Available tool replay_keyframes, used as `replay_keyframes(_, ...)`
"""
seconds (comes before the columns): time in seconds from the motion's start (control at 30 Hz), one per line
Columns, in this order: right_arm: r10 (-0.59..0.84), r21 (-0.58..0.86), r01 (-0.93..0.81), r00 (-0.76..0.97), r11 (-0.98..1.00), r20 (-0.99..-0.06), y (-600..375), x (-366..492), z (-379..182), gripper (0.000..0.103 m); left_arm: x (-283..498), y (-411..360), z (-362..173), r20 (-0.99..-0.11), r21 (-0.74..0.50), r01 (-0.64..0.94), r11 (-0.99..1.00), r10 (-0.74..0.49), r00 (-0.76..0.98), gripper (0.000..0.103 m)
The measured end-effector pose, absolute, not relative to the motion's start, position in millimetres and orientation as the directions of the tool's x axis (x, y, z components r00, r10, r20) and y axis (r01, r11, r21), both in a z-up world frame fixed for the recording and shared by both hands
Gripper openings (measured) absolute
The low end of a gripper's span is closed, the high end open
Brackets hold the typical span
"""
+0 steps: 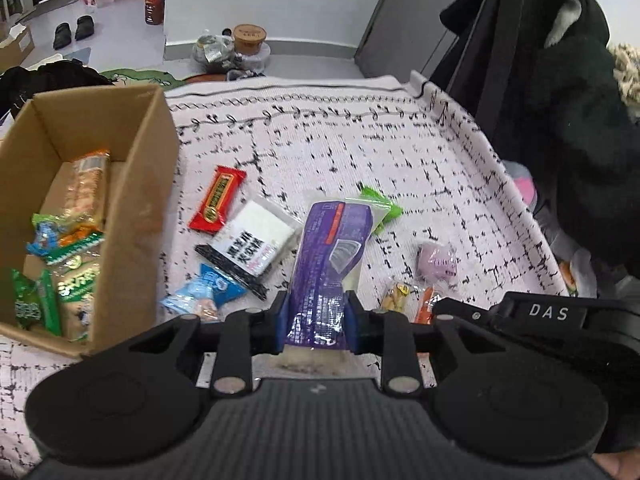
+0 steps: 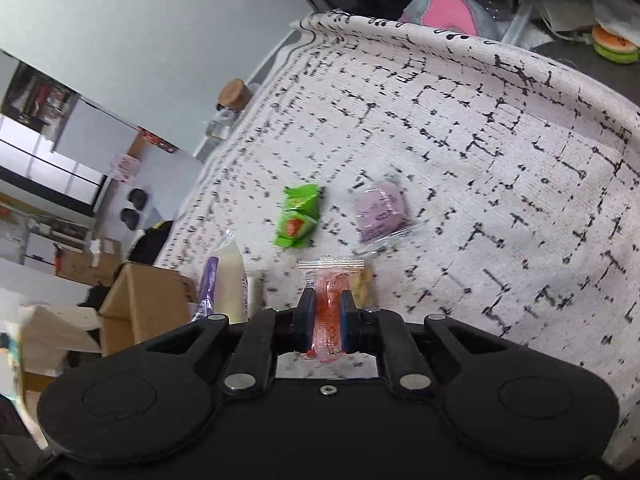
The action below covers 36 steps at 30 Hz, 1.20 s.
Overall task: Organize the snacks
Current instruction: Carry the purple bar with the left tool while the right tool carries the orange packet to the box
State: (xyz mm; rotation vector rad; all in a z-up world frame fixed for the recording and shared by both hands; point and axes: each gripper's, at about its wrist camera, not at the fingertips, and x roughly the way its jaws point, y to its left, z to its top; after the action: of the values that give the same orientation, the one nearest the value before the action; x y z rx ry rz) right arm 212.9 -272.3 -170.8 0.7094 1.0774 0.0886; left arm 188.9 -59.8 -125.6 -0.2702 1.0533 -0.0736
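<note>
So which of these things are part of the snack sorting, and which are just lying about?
Job:
box
purple pack, in left hand-held gripper
orange sachet, in right hand-held gripper
red bar
green packet
lilac cake

Lying about:
shoes
oil bottle
plush toy

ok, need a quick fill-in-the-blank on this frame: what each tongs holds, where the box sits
1. The left tongs are shut on a long ____ snack packet.
2. The right tongs are shut on a small ____ sachet.
3. In the left wrist view, the cardboard box stands to the ____ of the red bar.
4. The green packet lies on the patterned ____.

Missing words: purple; orange-red; left; cloth
</note>
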Motion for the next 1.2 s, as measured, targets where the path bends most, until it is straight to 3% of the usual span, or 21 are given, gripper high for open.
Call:
replay_keyframes(0.6, 0.361, 0.547, 0.186, 0.575, 0.816, -0.734, -231, 191, -130, 0.012, 170, 1, -89, -0.812, -0.278, -0.139, 0.95, -0.156, 0.562, 0.027)
replay_keyframes(1.2, 0.43, 0.571, 0.065, 0.59, 0.818, -0.683, -156, 196, -101, 0.012, 162, 76, -69, -0.787, -0.294, -0.226, 0.929, -0.101, 0.609, 0.027)
